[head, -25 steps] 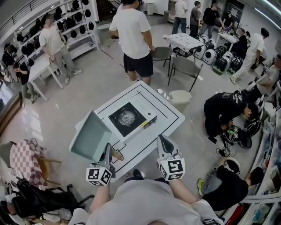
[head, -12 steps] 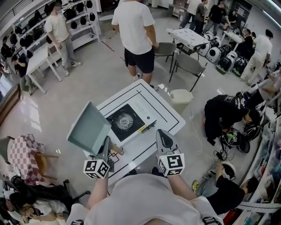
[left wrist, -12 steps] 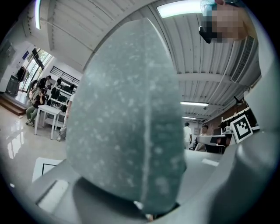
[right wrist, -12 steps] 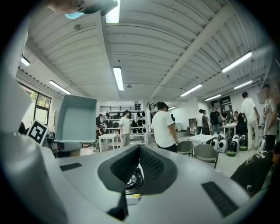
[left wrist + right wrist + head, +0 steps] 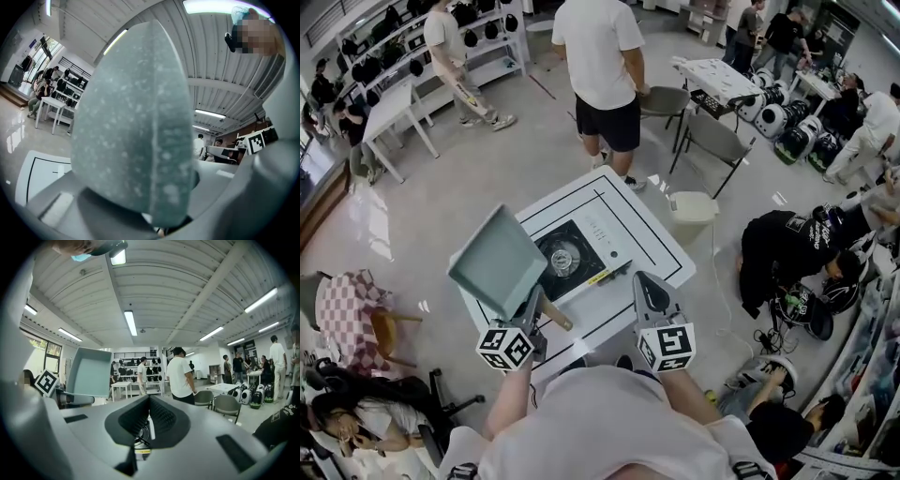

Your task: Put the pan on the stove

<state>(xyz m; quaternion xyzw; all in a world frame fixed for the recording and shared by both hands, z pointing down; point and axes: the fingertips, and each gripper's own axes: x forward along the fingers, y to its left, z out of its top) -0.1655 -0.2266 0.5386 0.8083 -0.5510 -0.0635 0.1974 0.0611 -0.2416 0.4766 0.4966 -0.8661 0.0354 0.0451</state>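
- Hanging tilted in the air over the tabletop's (image 5: pixel 647 246) left side, the pan (image 5: pixel 495 260) is off the stove (image 5: pixel 572 258), its corner just above the stove's left edge
- Left gripper (image 5: pixel 532 314) jaws clamp the pan's wooden handle (image 5: pixel 555 315)
- Right gripper (image 5: pixel 650 292) jaws are pressed together, empty, above the near edge
- Pan is square, pale green, speckled underneath

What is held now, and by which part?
The left gripper holds the pan by its wooden handle; the right gripper holds nothing.
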